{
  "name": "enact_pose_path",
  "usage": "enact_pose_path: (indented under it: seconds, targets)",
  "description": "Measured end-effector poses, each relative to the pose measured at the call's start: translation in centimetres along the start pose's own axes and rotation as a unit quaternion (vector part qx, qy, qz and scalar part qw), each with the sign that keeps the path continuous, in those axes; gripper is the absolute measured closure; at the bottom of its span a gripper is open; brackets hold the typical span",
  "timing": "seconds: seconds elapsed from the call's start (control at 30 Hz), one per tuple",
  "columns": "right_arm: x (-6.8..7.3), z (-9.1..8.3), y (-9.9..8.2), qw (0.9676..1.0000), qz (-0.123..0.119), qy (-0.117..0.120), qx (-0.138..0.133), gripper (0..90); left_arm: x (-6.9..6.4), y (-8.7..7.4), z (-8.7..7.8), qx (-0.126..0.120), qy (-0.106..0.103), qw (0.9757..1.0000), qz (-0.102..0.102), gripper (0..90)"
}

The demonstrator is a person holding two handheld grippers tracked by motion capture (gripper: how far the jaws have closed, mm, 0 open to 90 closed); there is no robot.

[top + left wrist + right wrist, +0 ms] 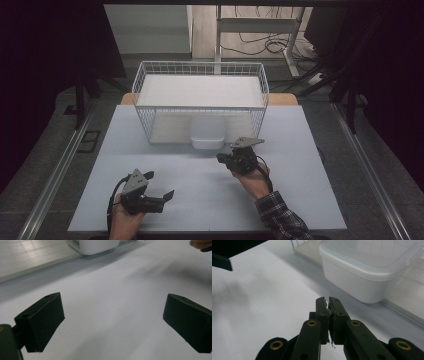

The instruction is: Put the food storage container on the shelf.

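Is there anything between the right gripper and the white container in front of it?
Nothing visible. The right gripper, jaws shut and empty, points at the white container across bare table. The container sits at the front edge of the wire basket, apart from the gripper.

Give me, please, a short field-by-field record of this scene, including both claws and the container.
surface: pale table
basket: white wire basket at the far side
container: white lidded plastic tub by the basket's front
left claw: open, nothing between its jaws
right claw: shut, empty, close to the tub, apart from it
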State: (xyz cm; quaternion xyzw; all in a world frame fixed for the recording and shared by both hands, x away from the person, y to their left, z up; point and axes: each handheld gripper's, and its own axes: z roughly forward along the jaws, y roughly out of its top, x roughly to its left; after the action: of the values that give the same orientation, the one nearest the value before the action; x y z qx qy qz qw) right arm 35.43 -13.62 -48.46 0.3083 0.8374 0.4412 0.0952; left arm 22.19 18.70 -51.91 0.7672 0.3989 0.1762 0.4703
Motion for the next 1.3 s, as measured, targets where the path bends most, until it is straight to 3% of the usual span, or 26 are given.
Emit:
enact_pose_path:
  seconds: [0.27,0.43,0.67,1.0,1.3]
  targets:
    - [-0.7,3.5,0.6,0.9999,-0.002,-0.010,0.008,86.0,-0.3,-0.4,0.0,0.007,0.009,0.9996,0.026,3.7]
    - [-1.2,4.9,1.3,0.9998,0.002,-0.016,0.007,86.4,-0.4,-0.5,0.4,0.022,0.004,0.9994,0.028,3.6]
    - [-1.7,5.8,2.1,0.9996,-0.008,-0.026,0.007,87.1,-0.4,-0.6,0.4,0.019,-0.002,0.9995,0.024,3.6]
    - [-2.6,6.9,3.1,0.9991,-0.009,-0.040,0.006,87.1,-0.4,-0.5,0.5,0.014,0.000,0.9993,0.035,3.1]
    - [-3.3,7.9,3.8,0.9985,-0.004,-0.054,0.011,87.2,-0.4,-0.5,0.5,0.009,-0.005,0.9995,0.028,2.6]
